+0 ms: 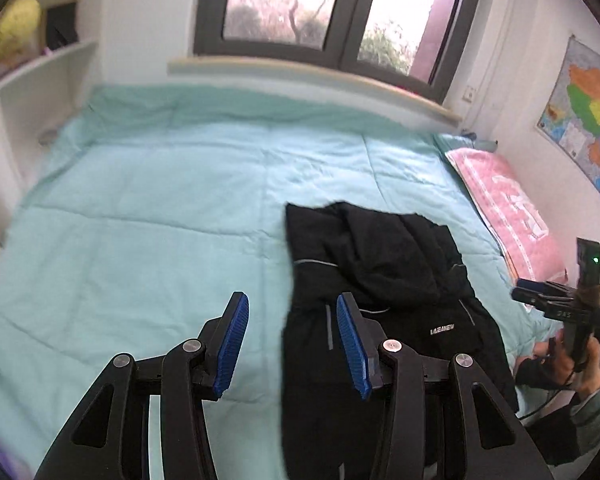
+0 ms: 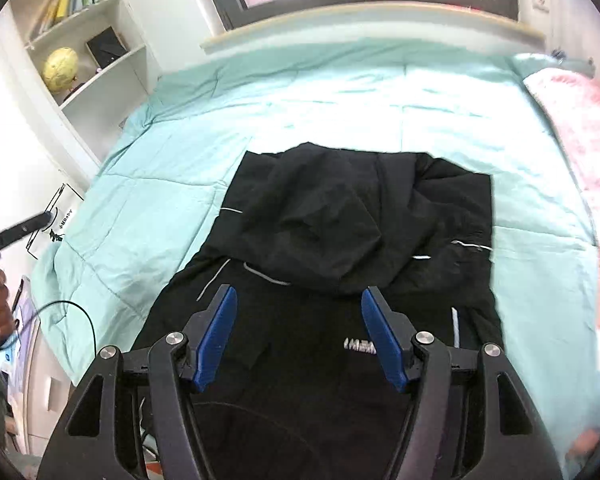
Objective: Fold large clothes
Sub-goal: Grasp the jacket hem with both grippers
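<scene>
A large black jacket (image 2: 340, 220) with a hood, grey piping and a small white logo lies flat on the mint-green quilt (image 2: 180, 152), its hood turned down over the chest. In the left wrist view the jacket (image 1: 380, 264) lies to the right of centre. My left gripper (image 1: 291, 300) hovers above the jacket's left edge, open, with nothing between its blue pads. My right gripper (image 2: 299, 292) hangs over the jacket's chest, open and empty as well. Both stand clear of the cloth.
A pink pillow (image 1: 508, 208) lies along the bed's right side under a wall map (image 1: 584, 120). A window and sill (image 1: 312, 76) run behind the bed. White shelves (image 2: 84, 40) with a yellow globe and books stand at the left. A black cable (image 2: 80, 312) hangs there.
</scene>
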`<action>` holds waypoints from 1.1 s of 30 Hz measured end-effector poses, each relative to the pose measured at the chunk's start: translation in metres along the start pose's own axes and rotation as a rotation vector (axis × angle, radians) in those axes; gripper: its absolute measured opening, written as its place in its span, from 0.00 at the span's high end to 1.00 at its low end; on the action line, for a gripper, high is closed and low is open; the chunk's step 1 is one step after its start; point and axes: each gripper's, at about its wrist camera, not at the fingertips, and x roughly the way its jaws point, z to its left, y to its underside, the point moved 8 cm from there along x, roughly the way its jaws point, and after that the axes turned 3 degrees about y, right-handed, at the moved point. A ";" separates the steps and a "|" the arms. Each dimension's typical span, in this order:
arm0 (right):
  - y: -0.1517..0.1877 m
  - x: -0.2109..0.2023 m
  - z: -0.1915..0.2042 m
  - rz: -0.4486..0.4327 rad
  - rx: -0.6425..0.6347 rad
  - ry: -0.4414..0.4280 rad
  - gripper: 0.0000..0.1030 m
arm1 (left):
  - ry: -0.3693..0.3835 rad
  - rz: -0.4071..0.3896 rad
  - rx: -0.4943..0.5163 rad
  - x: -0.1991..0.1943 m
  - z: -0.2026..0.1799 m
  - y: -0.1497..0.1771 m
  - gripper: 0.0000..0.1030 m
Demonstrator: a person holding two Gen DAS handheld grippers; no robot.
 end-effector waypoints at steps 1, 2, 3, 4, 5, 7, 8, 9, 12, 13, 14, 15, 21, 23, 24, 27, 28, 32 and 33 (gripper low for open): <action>0.005 -0.014 0.004 -0.005 -0.002 0.010 0.33 | 0.001 -0.008 -0.003 -0.014 0.006 0.001 0.49; 0.013 -0.029 0.005 -0.008 -0.002 0.025 0.33 | 0.003 -0.013 -0.008 -0.022 0.009 0.003 0.45; 0.021 -0.045 0.008 -0.008 0.001 0.040 0.33 | 0.005 -0.011 -0.023 -0.032 0.016 0.010 0.45; 0.031 -0.055 0.008 -0.005 0.007 0.053 0.33 | -0.002 0.016 -0.041 -0.036 0.022 0.022 0.45; 0.042 -0.065 0.007 -0.003 0.016 0.065 0.33 | -0.008 0.035 -0.052 -0.037 0.024 0.030 0.45; 0.066 -0.083 0.002 0.003 0.034 0.087 0.33 | -0.030 0.085 -0.102 -0.035 0.032 0.065 0.45; 0.075 -0.091 0.000 0.008 0.040 0.094 0.32 | -0.028 0.096 -0.129 -0.034 0.032 0.081 0.45; 0.093 -0.092 -0.007 0.032 0.053 0.112 0.32 | -0.015 0.105 -0.154 -0.037 0.033 0.094 0.45; 0.131 -0.086 -0.030 0.101 0.089 0.132 0.32 | 0.012 0.136 -0.249 -0.022 0.029 0.140 0.45; 0.141 -0.079 -0.038 0.119 0.102 0.134 0.32 | 0.019 0.142 -0.271 -0.012 0.025 0.153 0.45; 0.153 -0.068 -0.050 0.149 0.120 0.139 0.32 | 0.017 0.155 -0.294 -0.006 0.025 0.163 0.45; 0.164 -0.059 -0.061 0.178 0.142 0.143 0.32 | 0.030 0.192 -0.350 0.013 0.026 0.183 0.45; 0.209 -0.024 -0.106 0.277 0.242 0.170 0.32 | 0.109 0.331 -0.505 0.082 0.027 0.260 0.45; 0.220 -0.020 -0.110 0.301 0.262 0.159 0.32 | 0.109 0.350 -0.506 0.094 0.025 0.274 0.45; 0.226 -0.018 -0.113 0.310 0.255 0.163 0.32 | 0.095 0.354 -0.502 0.100 0.024 0.280 0.45; 0.239 -0.017 -0.119 0.323 0.234 0.194 0.32 | 0.111 0.372 -0.532 0.116 0.021 0.291 0.45; 0.243 -0.017 -0.123 0.324 0.243 0.195 0.32 | 0.118 0.371 -0.532 0.120 0.019 0.292 0.45; 0.264 -0.015 -0.147 0.336 0.296 0.225 0.32 | 0.119 0.370 -0.493 0.128 0.008 0.291 0.53; 0.268 -0.015 -0.152 0.342 0.306 0.224 0.32 | 0.134 0.367 -0.486 0.125 0.003 0.288 0.62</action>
